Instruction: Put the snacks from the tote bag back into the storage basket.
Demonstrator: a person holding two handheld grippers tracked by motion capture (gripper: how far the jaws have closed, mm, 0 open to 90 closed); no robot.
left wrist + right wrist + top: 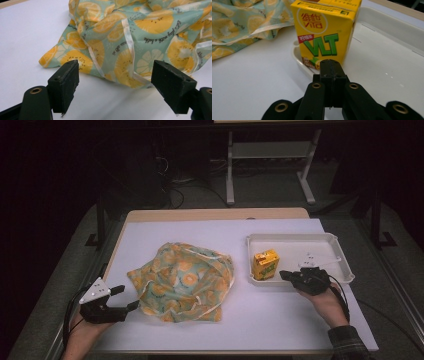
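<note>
The left gripper (124,298) sits at about 7 o'clock on the white surface (280,315), its jaws spread wide with nothing between them. In the left gripper view the two black jaws stand well apart, and the near hem of the cloth bag (130,42) lies just beyond their tips, close but apart from them. That view brings out what the high view cannot: the bag's teal ground, the yellow citrus slices, a white ribbon trim along the seams and a line of small script printed on the fabric. The high view instead gives the bag's whole outline, a crumpled heap near the middle of the surface, at about 2 o'clock from the left gripper.

The right gripper (284,275) rests at about 4 o'clock on the surface, its jaws pressed together and holding nothing. In the right gripper view the closed tips (331,68) point straight at the lower front of the yellow drink carton (325,30), right in front of it; whether they touch it cannot be told. That view makes the carton's green lettering and red label legible, and shows an edge of the bag at 10 o'clock. The high view shows the carton (265,264) standing upright in the near left corner of the white tray (320,242), which lies at 3 o'clock on the surface, well apart from the bag, with the right gripper reaching over the tray's near rim.
</note>
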